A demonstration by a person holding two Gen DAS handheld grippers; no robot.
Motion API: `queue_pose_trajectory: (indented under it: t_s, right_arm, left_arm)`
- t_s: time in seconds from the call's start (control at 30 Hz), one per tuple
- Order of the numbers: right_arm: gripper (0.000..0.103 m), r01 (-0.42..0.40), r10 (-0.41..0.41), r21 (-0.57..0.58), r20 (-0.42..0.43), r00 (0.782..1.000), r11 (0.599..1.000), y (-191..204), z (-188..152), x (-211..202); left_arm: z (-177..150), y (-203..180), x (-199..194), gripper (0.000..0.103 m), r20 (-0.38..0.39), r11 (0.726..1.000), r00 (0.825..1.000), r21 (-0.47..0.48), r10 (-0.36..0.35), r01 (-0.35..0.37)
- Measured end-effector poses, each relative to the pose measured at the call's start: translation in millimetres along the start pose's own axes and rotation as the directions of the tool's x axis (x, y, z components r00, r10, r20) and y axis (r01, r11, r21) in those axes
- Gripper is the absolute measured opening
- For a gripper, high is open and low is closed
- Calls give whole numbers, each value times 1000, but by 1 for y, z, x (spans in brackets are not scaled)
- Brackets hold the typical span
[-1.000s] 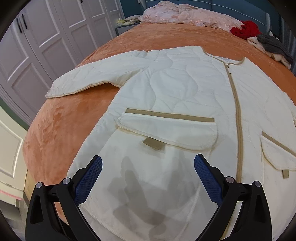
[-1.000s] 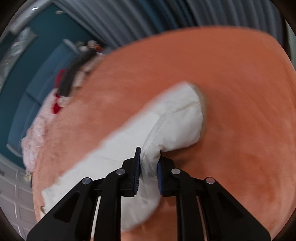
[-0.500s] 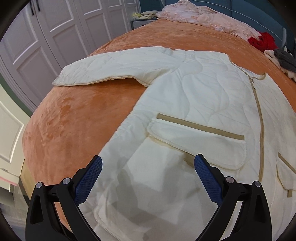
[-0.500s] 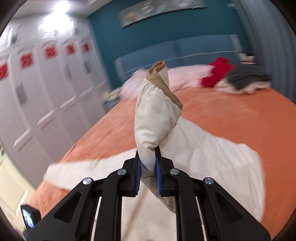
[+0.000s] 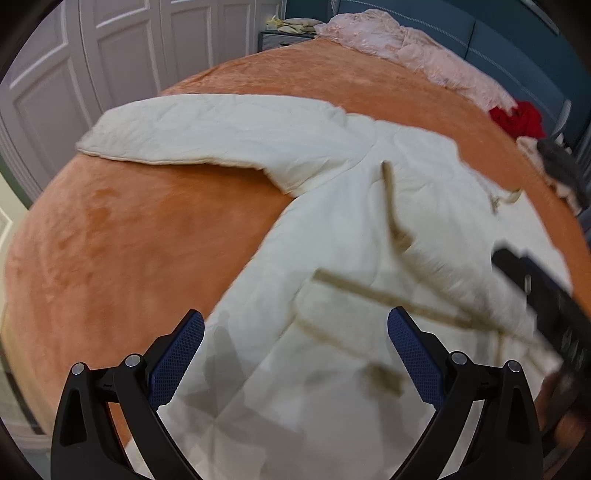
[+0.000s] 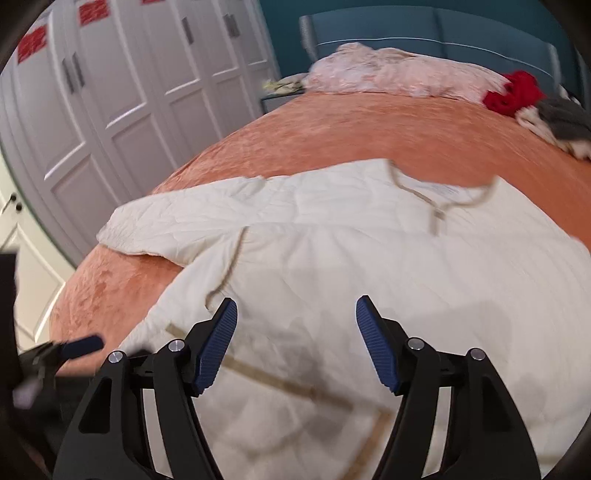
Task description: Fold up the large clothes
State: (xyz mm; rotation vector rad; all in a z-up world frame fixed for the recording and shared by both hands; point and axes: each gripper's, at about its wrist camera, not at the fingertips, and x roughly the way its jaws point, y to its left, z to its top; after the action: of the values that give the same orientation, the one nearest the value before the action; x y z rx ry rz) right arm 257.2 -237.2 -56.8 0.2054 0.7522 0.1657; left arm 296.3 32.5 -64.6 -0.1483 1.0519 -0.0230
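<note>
The right gripper is seen with its jaws opening and nothing between the blue pads, poised over the front of a cream quilted jacket. The left gripper is held wide open and empty above the jacket's near hem. The jacket is spread across an orange bedspread; one sleeve is stretched out flat toward the white wardrobe doors, while the other sleeve, edged in tan trim, is laid slantwise over the body.

The folded-in sleeve is judged likely to slide or spring back, since the padded fabric is bulky and nothing is pinning it. A careless grasp at the hem could catch only the top layer, or drag the whole garment along the plush cover and skew the fold. The pocket flap could also be snagged.

Beyond, a pink bedcover, a red garment and a grey one are heaped by the blue headboard. Red labels are fixed on the wardrobe doors, but their writing cannot be read; a small neck tag is likewise illegible.
</note>
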Motion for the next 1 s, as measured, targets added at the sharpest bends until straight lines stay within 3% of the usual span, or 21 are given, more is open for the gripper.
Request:
queue_pose_trajectory:
  t_s: [0.13, 0.2, 0.33, 0.4, 0.5, 0.53, 0.57, 0.6, 0.63, 0.67, 0.7, 0.77, 0.87, 1.0]
  right_arm:
    - [65, 66, -71, 166, 27, 997, 984, -56, -18, -31]
    - [65, 112, -124, 275, 30, 992, 955, -96, -30, -51]
    - [65, 189, -221, 468, 13, 975, 863, -171, -51, -83]
    - [65, 206, -251, 542, 10, 968, 815, -202, -62, -92]
    - [66, 201, -259, 631, 0, 966, 749, -235, -72, -95]
    - [63, 189, -253, 654, 3, 968, 732, -242, -74, -93]
    - [55, 169, -242, 680, 12, 970, 714, -250, -75, -89]
    - [41, 155, -234, 692, 21, 972, 705, -256, -75, -85]
    - [32, 150, -230, 695, 22, 973, 703, -260, -72, -81]
    - [19, 147, -228, 693, 26, 973, 706, -262, -66, -78]
    - [11, 137, -233, 688, 48, 971, 713, -260, -58, -79]
    - [10, 104, -237, 654, 118, 964, 749, -246, -43, -88]
    - [10, 155, -278, 557, 143, 950, 816, -223, -25, -94]
    - [10, 323, -327, 460, -72, 942, 827, -228, -40, -41]
  left_arm:
    - [27, -21, 14, 98, -21, 989, 990, -44, -142, 141]
    - [37, -35, 25, 98, -38, 977, 978, -67, -204, 201]
    - [48, -63, 55, 98, -100, 957, 955, -111, -278, 267]
    - [48, -73, 67, 95, -126, 958, 953, -116, -275, 261]
    - [48, -83, 72, 68, -125, 971, 964, -73, -236, 228]
    - [50, -87, 72, 54, -115, 978, 971, -49, -209, 205]
    - [51, -88, 71, 31, -102, 979, 974, -38, -201, 199]
    - [52, -88, 69, 19, -96, 980, 975, -30, -199, 197]
    - [56, -89, 67, 5, -84, 982, 978, -21, -191, 190]
    - [59, -89, 63, 4, -69, 981, 978, -17, -196, 196]
    - [64, -89, 57, 4, -42, 981, 980, -4, -195, 195]
    - [72, -88, 40, 4, 26, 982, 982, 28, -188, 188]
    - [76, -87, 25, 4, 110, 987, 984, 87, -142, 132]
    - [57, -89, 66, 4, 25, 989, 999, 140, -45, 41]
